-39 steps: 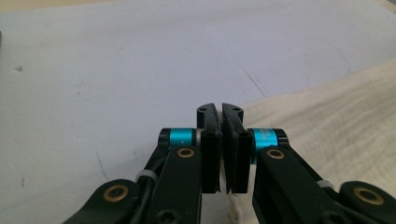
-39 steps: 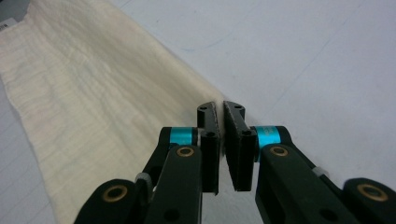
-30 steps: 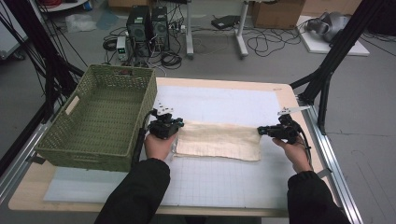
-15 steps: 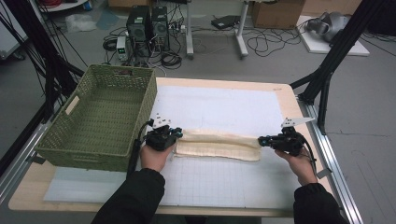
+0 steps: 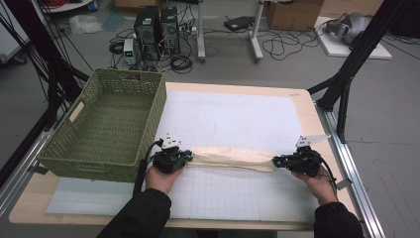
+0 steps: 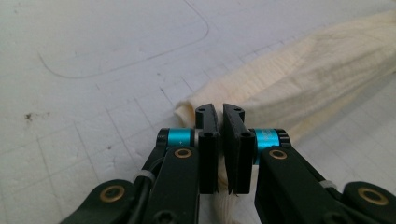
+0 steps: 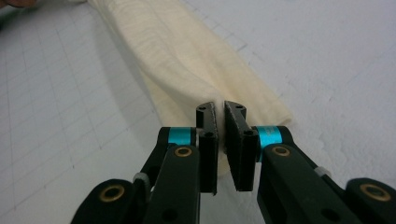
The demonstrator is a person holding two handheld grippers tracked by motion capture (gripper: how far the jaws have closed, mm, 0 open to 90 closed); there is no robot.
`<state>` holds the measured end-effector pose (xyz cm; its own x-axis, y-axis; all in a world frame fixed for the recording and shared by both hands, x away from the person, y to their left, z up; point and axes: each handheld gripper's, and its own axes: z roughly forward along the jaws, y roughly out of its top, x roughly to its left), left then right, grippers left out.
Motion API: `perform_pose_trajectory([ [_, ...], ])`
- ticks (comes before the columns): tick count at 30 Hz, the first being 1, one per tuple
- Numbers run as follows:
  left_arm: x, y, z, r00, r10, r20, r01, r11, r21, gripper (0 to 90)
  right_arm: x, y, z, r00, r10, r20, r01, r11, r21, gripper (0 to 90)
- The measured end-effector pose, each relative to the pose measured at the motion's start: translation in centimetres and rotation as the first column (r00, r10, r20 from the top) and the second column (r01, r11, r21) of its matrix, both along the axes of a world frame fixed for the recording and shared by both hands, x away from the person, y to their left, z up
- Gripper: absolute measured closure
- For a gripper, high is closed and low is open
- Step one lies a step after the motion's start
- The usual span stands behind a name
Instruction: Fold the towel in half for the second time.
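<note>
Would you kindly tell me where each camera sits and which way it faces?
High view: above the person's side, facing forward and down on the wooden table; forearms, left gripper, right gripper.
Left gripper view: rides that gripper, looking along its jaws.
Right gripper view: likewise on its gripper.
Shared: the cream ribbed cloth, clamped at each end.

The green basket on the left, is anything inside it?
The green basket looks empty: its woven bottom shows bare. The near wall hides a strip of the bottom closest to the person.
</note>
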<state>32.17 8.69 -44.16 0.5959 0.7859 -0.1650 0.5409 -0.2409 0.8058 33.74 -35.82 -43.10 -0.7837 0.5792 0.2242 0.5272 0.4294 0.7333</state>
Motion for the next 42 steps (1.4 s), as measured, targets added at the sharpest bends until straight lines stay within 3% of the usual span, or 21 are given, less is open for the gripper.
perform_pose_trajectory([
  [3, -0.1, 0.0, -0.1, 0.9999, -0.008, -0.014, 0.008, 1.0000, 0.006, 80.2, -0.2, 0.0, -0.4, 0.9999, -0.001, -0.016, 0.001, 1.0000, -0.006, 79.9],
  [5, -0.2, 0.2, 0.1, 0.9998, -0.013, -0.018, 0.013, 0.9999, -0.002, 75.6, -0.2, -0.1, -0.4, 0.9999, 0.000, -0.012, 0.000, 1.0000, 0.004, 72.0],
  [9, -0.3, 0.6, 0.5, 0.9998, -0.009, -0.015, 0.009, 0.9997, -0.023, 63.5, -0.5, -0.3, 0.3, 0.9995, -0.033, 0.003, 0.033, 0.9992, 0.022, 59.1],
  [12, -0.4, 0.9, 1.3, 1.0000, -0.002, -0.009, 0.002, 0.9990, -0.044, 55.6, -0.5, -0.4, 1.4, 0.9983, -0.046, 0.035, 0.045, 0.9985, 0.033, 55.1],
  [17, -0.6, 1.0, 2.6, 0.9997, -0.012, 0.024, 0.013, 0.9989, -0.046, 54.7, -0.5, 0.3, 3.1, 0.9965, -0.028, 0.079, 0.022, 0.9974, 0.068, 54.3],
  [22, -0.6, 0.5, 3.6, 0.9984, -0.011, 0.055, 0.015, 0.9979, -0.063, 54.8, -0.1, 2.5, 3.0, 0.9975, -0.006, 0.070, 0.002, 0.9982, 0.060, 61.1],
  [27, -0.4, -0.1, 4.5, 0.9972, -0.017, 0.072, 0.021, 0.9982, -0.056, 59.0, 0.5, 5.3, 2.0, 0.9982, 0.034, 0.049, -0.035, 0.9993, 0.013, 71.4],
  [31, 0.3, -1.2, 4.8, 0.9961, -0.041, 0.078, 0.044, 0.9983, -0.039, 76.8, 0.7, 6.8, 1.4, 0.9976, 0.052, 0.046, -0.051, 0.9986, -0.016, 81.1],
  [34, 1.1, -2.3, 4.3, 0.9956, -0.063, 0.069, 0.066, 0.9973, -0.033, 85.9, 0.9, 7.4, 0.8, 0.9978, 0.057, 0.033, -0.057, 0.9984, -0.002, 86.9],
  [37, 1.8, -3.2, 3.2, 0.9959, -0.089, 0.017, 0.089, 0.9958, -0.020, 87.7, 1.1, 8.0, 0.3, 0.9972, 0.074, 0.015, -0.073, 0.9972, -0.011, 87.8],
  [40, 2.2, -3.8, 1.8, 0.9887, -0.130, -0.073, 0.132, 0.9911, 0.018, 87.8, 1.0, 8.3, 0.0, 0.9955, 0.094, 0.009, -0.094, 0.9947, -0.042, 87.8],
  [42, 2.0, -3.8, 1.2, 0.9891, -0.125, -0.077, 0.129, 0.9903, 0.050, 87.7, 1.0, 8.3, -0.3, 0.9948, 0.101, 0.007, -0.101, 0.9928, -0.065, 87.8],
])
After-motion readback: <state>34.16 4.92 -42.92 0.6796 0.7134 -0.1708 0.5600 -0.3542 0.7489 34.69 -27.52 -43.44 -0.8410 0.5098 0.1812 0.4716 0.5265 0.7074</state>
